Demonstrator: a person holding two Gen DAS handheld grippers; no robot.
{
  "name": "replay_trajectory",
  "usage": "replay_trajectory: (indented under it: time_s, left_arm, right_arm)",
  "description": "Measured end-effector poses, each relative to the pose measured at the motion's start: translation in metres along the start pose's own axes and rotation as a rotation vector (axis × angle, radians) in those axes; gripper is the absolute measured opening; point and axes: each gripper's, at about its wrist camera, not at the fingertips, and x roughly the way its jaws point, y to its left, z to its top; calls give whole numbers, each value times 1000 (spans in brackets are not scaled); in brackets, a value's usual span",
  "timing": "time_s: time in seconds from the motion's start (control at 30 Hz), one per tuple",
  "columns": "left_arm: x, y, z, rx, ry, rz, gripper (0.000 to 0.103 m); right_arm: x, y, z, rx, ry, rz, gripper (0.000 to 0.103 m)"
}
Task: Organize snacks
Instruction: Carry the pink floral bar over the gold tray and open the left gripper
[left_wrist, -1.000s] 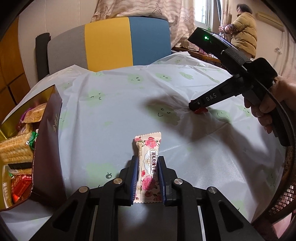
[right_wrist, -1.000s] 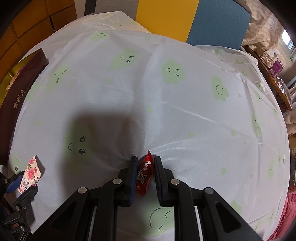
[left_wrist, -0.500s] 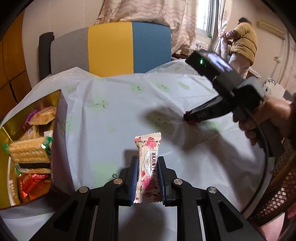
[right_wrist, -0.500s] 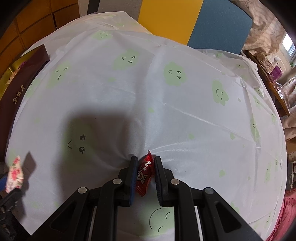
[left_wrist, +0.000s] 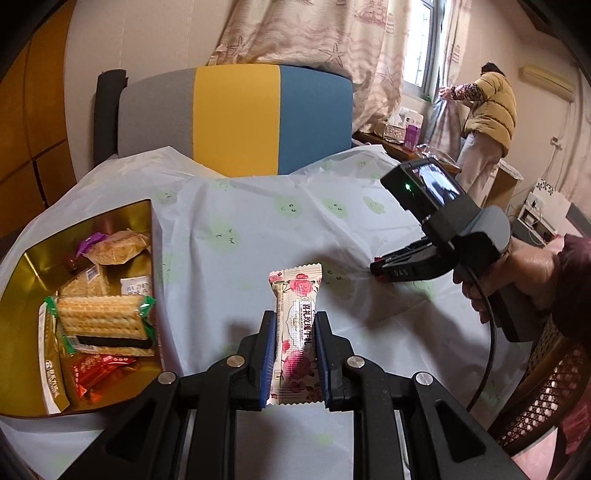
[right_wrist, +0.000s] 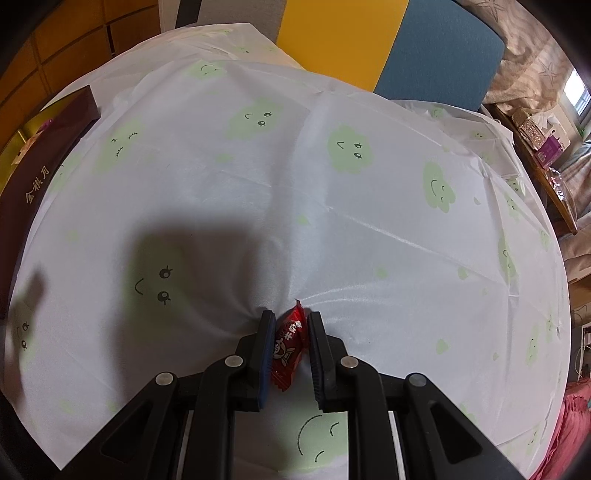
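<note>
Above the counter (left_wrist: 258, 229) our left tool (left_wrist: 294, 354) pinches the rose-print snack (left_wrist: 295, 332), box (left_wrist: 33, 258) at nine o'clock; at three o'clock our right tool (right_wrist: 286, 350) clamps a red candy (right_wrist: 288, 343) against the cloth.

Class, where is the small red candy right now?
The red candy sits clamped in the right gripper, low against the white tablecloth, near the right-wrist view's bottom centre.
</note>
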Motion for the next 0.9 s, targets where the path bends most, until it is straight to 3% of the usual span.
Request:
replay_trajectory:
  time_s: [0.23, 0.43, 0.9]
  left_arm:
    - [-17, 15, 13, -44, -26, 44, 20]
    - [-32, 36, 25, -89, -55, 136, 20]
    - [-46, 105, 19, -239, -50, 306, 20]
  right_arm:
    - [0, 0, 0, -2, 1, -1, 18]
    - [0, 2, 0, -5, -1, -5, 18]
    - [-1, 2, 0, -7, -5, -11, 18]
